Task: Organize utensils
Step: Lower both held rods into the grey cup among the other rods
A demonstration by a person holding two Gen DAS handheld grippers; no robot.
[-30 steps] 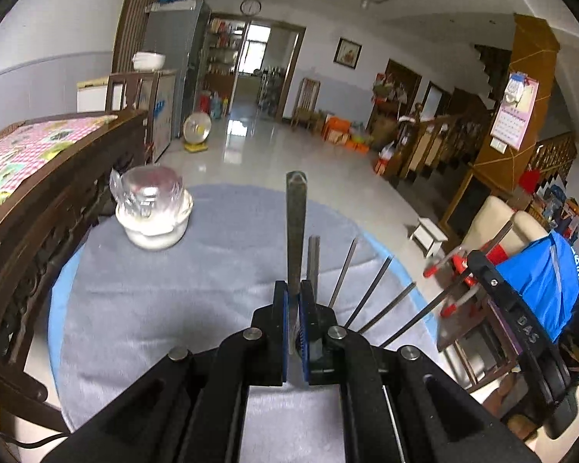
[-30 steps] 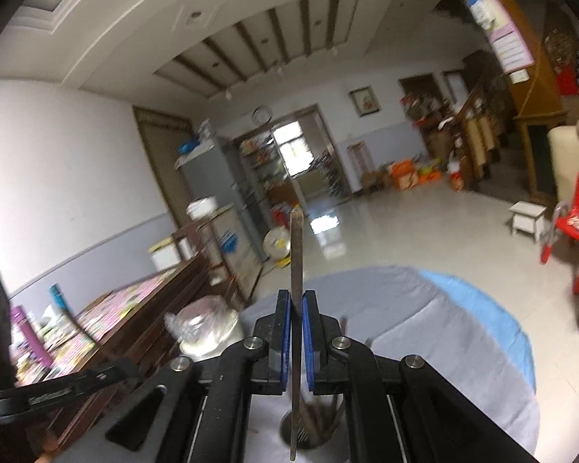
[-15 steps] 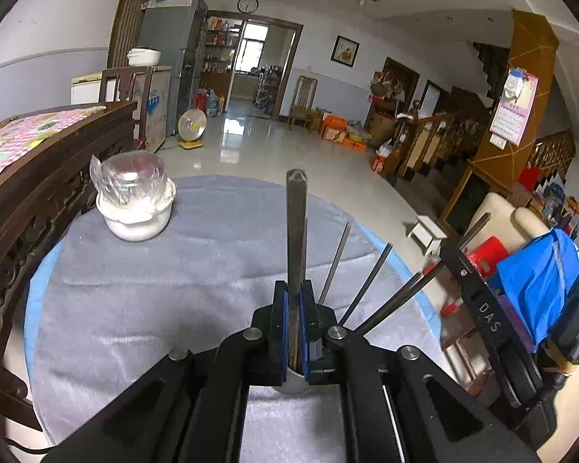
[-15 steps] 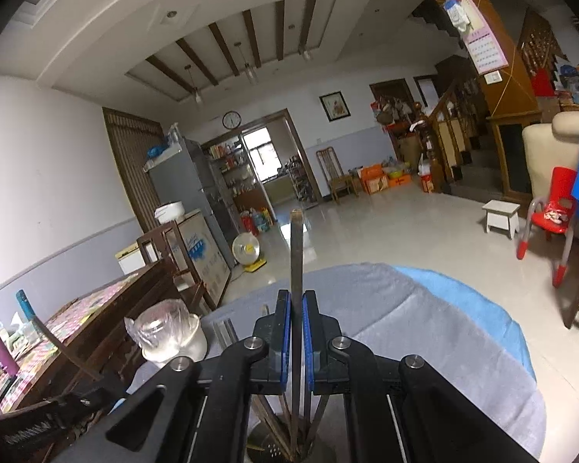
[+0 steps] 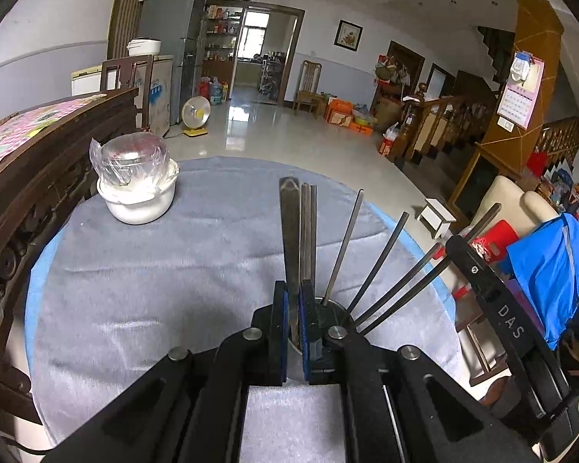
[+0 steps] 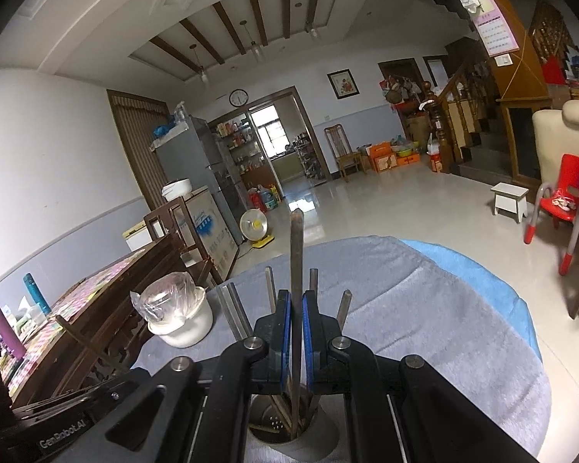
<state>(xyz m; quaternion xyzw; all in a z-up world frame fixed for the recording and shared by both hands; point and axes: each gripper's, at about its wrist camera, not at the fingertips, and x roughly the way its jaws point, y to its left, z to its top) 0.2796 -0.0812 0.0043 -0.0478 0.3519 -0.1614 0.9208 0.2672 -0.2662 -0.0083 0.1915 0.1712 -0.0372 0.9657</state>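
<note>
Left hand-held gripper (image 5: 294, 310): clenched on a flat metal utensil handle (image 5: 289, 231), pads pinching it low on the shank, its lower end down inside the holder.
Right hand-held gripper (image 6: 296, 322): clenched on its own flat metal utensil (image 6: 296, 270), held upright, lower end already within the holder's mouth.
How they handle: I judge both stiff, light and smooth — steel that could slide through the blue pads if my squeeze slackens; the flat faces are the right place to pinch, a little above the rim.
Utensil holder (image 6: 274, 422): a round metal cup with a perforated bottom, standing on the tabletop (image 5: 173, 270), right under both grippers.
Holder contents: several metal chopsticks (image 5: 380, 262) fanned out against the rim, plus my two pieces; which kind of utensil each of mine is, I cannot tell, since the working ends are hidden.
White pot (image 5: 139, 196): at the far left of the grey cloth, well apart, with a plastic-wrapped bowl sitting in its mouth — contents not visible.
</note>
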